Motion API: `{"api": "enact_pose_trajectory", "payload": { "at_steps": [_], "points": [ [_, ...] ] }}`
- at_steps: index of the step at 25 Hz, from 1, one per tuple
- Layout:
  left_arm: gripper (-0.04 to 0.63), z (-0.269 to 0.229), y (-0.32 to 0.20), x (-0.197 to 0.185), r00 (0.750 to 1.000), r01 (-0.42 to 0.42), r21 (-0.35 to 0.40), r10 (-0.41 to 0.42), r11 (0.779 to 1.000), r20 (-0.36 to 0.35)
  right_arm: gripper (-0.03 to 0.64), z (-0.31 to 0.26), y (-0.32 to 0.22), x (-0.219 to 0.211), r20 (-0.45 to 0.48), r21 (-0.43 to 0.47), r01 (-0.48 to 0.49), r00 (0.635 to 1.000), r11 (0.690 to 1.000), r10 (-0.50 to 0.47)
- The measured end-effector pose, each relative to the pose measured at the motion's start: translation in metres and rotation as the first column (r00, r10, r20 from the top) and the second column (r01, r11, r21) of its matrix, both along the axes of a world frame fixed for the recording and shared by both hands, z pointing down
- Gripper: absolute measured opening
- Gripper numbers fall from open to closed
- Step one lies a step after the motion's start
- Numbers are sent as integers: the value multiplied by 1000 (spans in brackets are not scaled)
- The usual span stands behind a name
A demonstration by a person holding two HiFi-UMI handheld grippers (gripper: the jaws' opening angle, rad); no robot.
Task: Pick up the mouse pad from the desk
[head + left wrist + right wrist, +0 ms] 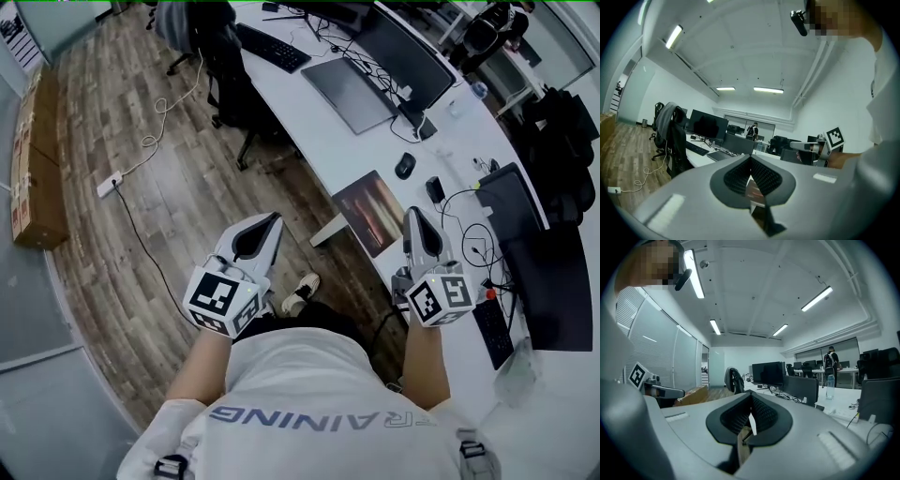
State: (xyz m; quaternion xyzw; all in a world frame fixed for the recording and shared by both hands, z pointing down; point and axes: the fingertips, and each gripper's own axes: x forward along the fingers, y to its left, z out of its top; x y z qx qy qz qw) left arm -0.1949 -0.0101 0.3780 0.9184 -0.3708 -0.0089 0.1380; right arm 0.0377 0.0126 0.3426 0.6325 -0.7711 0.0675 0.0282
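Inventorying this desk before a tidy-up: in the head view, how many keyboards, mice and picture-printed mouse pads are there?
Keyboards: 2
Mouse: 1
Mouse pad: 1
Total: 4

You hold two grippers, a left gripper (274,218) and a right gripper (413,213). You see one mouse pad (373,211), one mouse (405,165), two keyboards (274,47) (493,333) and one chair (225,75).

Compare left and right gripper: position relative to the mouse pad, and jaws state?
In the head view, the left gripper shows over the wood floor, off the desk; the right gripper shows over the desk. The right gripper's tip is close beside the mouse pad on its right; the left gripper is farther off, on its left. Shared: both jaws shut, nothing between them.
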Motion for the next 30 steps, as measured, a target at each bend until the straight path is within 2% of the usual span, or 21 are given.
{"api": "enact_pose_trajectory", "payload": {
  "at_steps": [6,10,20,22,24,28,30],
  "points": [
    [0,-3,-40,43,997,-69,-6,70,998,46,12,14,-19,60,48,-13,-107,993,994,107],
    [0,-5,-77,89,990,-126,-9,126,992,66,12,24,-32,110,78,-26,-185,979,982,187],
    [0,4,-140,221,945,-295,-35,297,955,136,12,52,-58,220,151,-53,-333,929,941,338],
    [0,7,-146,246,927,-345,-48,349,937,140,12,56,-54,236,154,-64,-375,912,925,381],
    [0,8,-151,271,898,-412,-51,415,910,144,12,59,-44,250,154,-73,-434,885,898,440],
    [0,12,-168,310,837,-530,-50,531,847,133,12,67,-27,269,135,-101,-555,815,826,564],
    [0,15,-175,322,796,-591,-53,592,805,124,12,69,-21,268,122,-113,-612,773,783,622]
  ]
}}
